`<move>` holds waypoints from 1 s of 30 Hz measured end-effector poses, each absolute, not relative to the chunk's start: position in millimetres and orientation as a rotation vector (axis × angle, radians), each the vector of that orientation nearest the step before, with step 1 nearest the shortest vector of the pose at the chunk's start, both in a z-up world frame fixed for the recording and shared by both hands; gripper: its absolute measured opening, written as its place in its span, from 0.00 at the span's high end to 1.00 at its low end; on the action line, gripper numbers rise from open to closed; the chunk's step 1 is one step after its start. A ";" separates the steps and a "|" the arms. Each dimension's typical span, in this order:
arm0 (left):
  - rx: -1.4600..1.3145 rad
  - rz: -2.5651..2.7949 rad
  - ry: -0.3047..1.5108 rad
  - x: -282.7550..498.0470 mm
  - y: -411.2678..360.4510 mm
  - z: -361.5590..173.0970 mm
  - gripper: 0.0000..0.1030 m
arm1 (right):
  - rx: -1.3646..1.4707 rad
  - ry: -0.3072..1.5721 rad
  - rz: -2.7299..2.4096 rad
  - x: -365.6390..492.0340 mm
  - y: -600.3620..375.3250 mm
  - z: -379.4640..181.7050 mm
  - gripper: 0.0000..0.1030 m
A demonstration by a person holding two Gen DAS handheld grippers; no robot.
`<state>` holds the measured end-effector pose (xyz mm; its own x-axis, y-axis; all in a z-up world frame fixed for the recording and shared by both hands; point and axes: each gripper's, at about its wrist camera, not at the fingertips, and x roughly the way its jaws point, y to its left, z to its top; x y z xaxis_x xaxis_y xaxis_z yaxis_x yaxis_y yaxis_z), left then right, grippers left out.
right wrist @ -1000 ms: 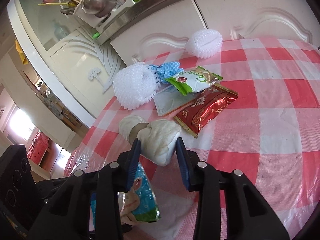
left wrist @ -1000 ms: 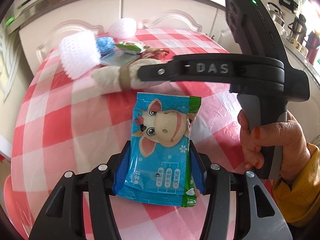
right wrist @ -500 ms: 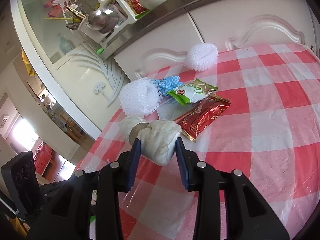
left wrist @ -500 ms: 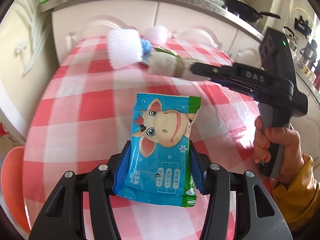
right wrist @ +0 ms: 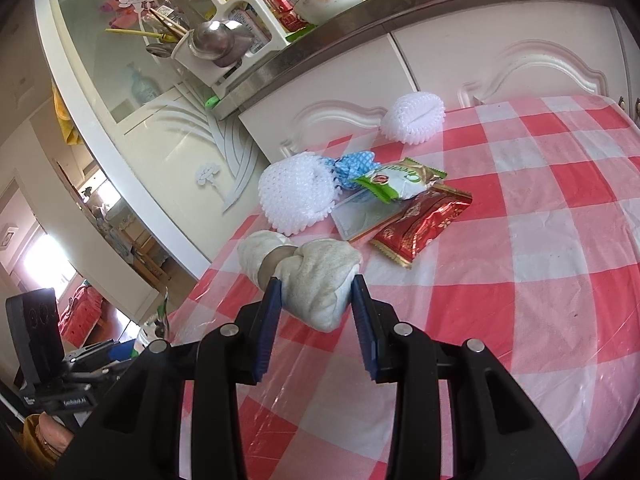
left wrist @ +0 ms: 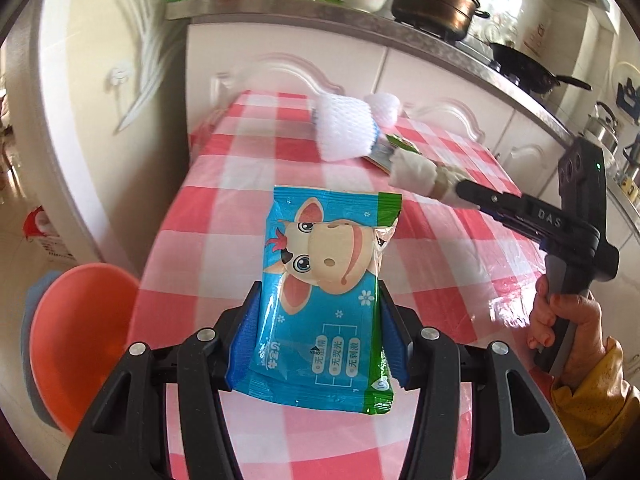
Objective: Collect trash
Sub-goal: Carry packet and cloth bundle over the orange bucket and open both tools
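Note:
My left gripper [left wrist: 320, 320] is shut on a blue wet-wipe packet [left wrist: 324, 292] with a cartoon cow and holds it above the red-and-white checked table [left wrist: 224, 236]. My right gripper [right wrist: 316, 300] is shut on a crumpled white cloth wad [right wrist: 316, 276] with a brown band, lifted off the table; it also shows in the left wrist view [left wrist: 416, 174]. On the table lie a red wrapper [right wrist: 420, 228], a green-and-white wrapper [right wrist: 396, 182], a clear flat packet [right wrist: 362, 218], a blue net [right wrist: 354, 168] and two white foam nets [right wrist: 296, 198].
An orange basin [left wrist: 76, 340] sits low to the left of the table. White cabinets [right wrist: 480, 56] stand behind the table, with a counter holding pots and dishes. The other white foam net [right wrist: 412, 118] lies at the table's far edge.
Both grippers have lifted and pulled back from the table with their loads. The left view has swung left and the orange basin has come into sight.

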<state>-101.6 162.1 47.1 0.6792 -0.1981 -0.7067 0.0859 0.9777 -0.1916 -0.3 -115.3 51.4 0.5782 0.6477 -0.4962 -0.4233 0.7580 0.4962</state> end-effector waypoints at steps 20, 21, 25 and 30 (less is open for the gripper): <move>-0.300 0.011 0.738 -140.5 259.4 43.3 0.47 | 0.176 0.758 0.826 -49.2 -5.1 73.5 0.64; -0.306 0.019 0.736 -142.0 263.8 42.4 0.47 | 0.164 0.761 0.835 -51.8 2.2 74.7 0.64; -0.342 0.071 0.728 -149.9 287.6 36.7 0.47 | 0.103 0.769 0.865 -59.1 30.1 79.4 0.64; -0.393 0.141 0.721 -158.5 317.7 26.8 0.47 | 0.019 0.782 0.901 -68.7 65.5 82.9 0.64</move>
<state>-158.5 317.7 26.8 0.7455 -0.0083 -0.6665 -0.2592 0.9176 -0.3014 -68.7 65.5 82.9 0.3691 0.7084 -0.6016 -0.6954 0.6400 0.3268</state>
